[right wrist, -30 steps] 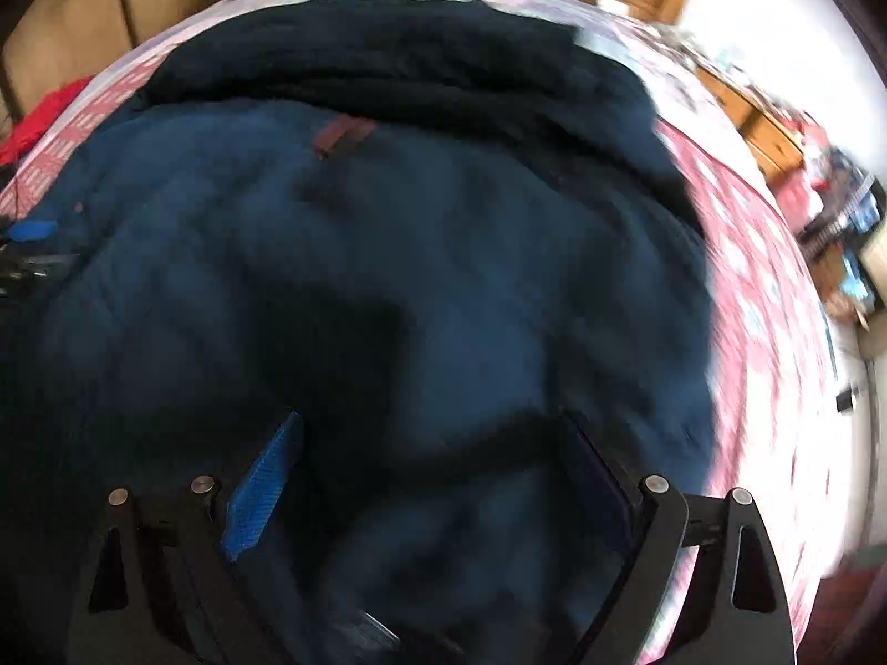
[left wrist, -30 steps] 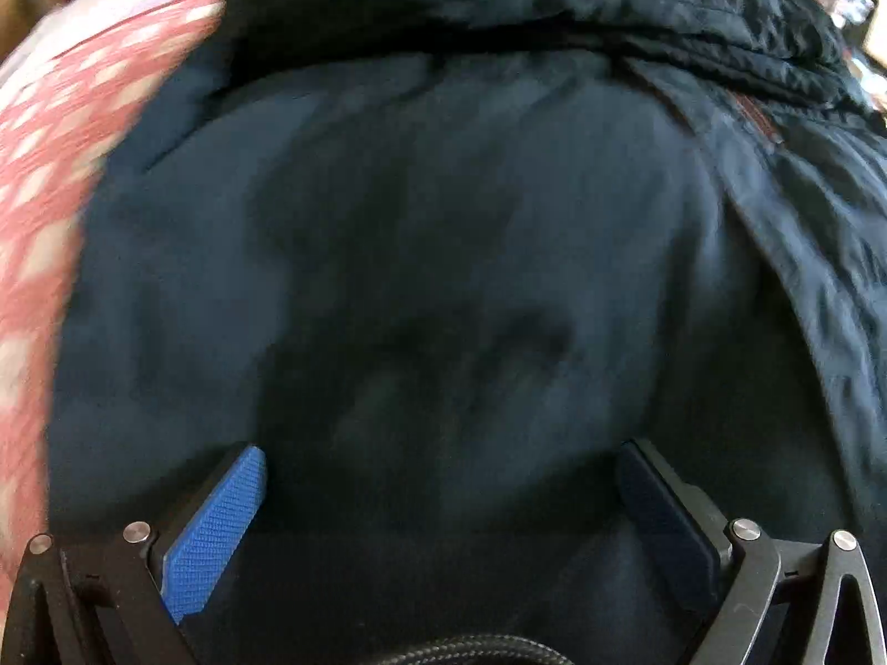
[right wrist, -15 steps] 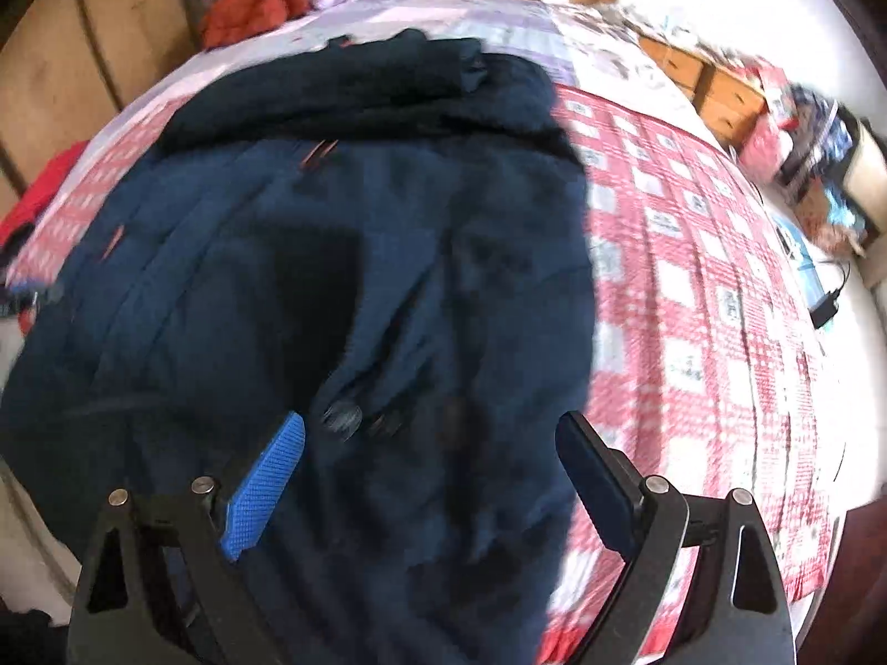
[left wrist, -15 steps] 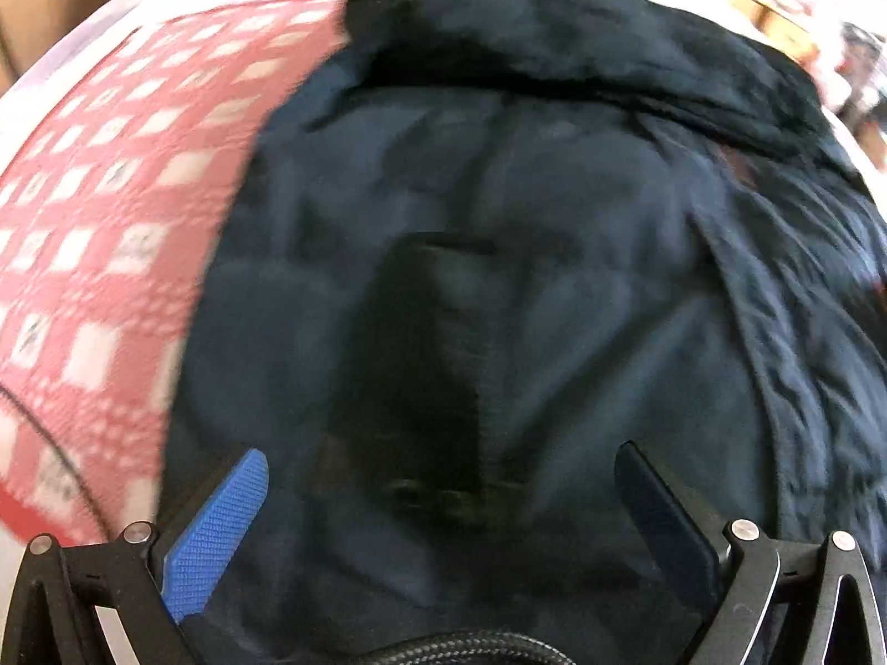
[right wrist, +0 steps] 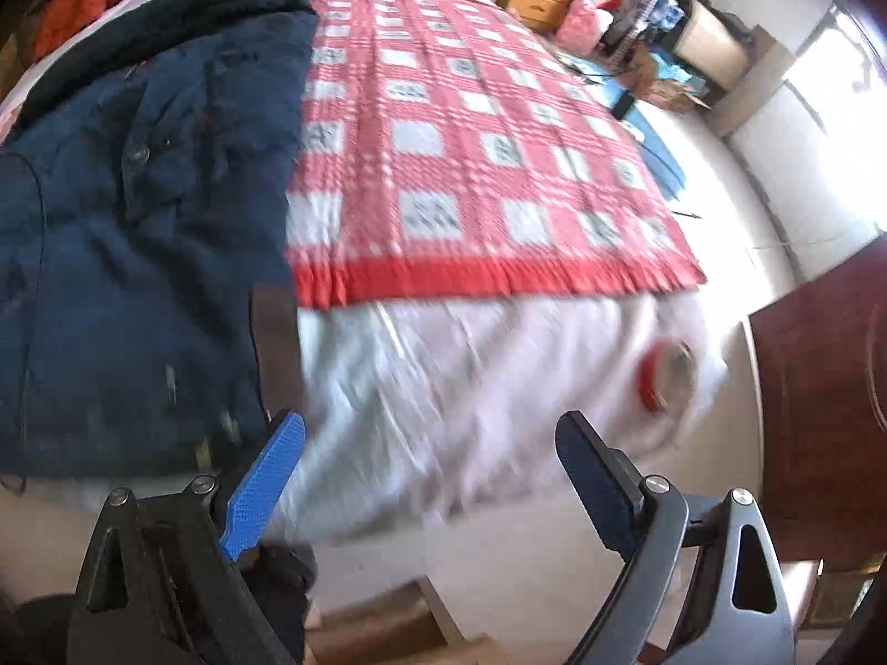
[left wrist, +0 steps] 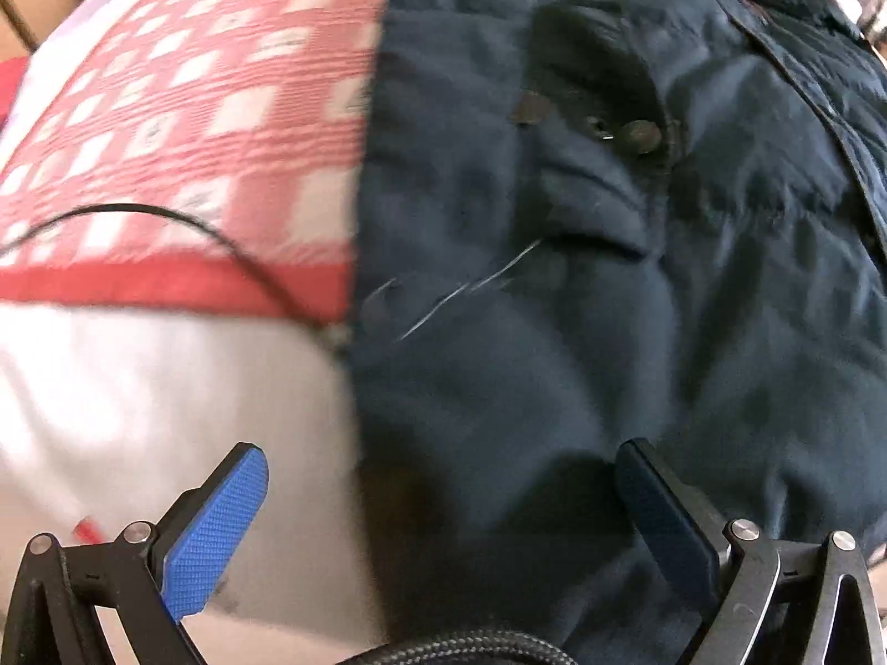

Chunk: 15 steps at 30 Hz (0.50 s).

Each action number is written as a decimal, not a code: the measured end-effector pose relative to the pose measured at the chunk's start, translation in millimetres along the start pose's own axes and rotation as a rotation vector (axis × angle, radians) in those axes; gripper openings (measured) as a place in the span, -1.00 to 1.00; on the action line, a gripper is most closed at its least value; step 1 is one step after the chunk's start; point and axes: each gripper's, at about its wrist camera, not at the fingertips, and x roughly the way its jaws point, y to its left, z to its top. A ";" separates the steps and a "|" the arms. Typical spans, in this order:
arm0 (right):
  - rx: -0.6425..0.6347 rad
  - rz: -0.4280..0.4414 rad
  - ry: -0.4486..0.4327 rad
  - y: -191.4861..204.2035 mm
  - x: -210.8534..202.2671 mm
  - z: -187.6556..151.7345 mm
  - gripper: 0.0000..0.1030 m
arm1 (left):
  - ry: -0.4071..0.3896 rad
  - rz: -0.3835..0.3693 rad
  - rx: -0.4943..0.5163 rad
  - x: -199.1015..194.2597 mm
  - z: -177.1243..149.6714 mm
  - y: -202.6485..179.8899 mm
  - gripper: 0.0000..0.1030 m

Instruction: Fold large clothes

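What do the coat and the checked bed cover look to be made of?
Coat: dark navy, matte, puffy creased shell, probably padded woven synthetic or cotton blend, with dull metal-looking snaps. Checked bed cover: red and white, coarse ribbed weave, likely cotton; motion blur leaves it uncertain.

Both wrist views over coat [left wrist: 610, 305] hem

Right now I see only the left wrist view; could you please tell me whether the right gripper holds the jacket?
Observer: No, the right gripper is open and holds nothing.
Operator: What is in front of it?
Observer: The hanging white sheet, with the jacket off to its left.
Operator: Is there anything along that jacket edge?
Observer: A brown strap runs down it, just ahead of the gripper.
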 end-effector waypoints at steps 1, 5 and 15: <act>0.011 -0.010 0.002 -1.9 -4.7 -7.9 0.83 | -0.003 0.005 -0.009 -5.3 -6.2 4.4 0.99; 0.022 -0.017 0.012 5.2 -14.7 -35.9 0.83 | -0.006 0.016 -0.027 -20.1 -27.0 11.0 0.99; -0.017 0.010 0.038 32.7 -2.1 -48.3 0.83 | 0.022 0.014 -0.122 -5.4 -52.5 16.3 0.99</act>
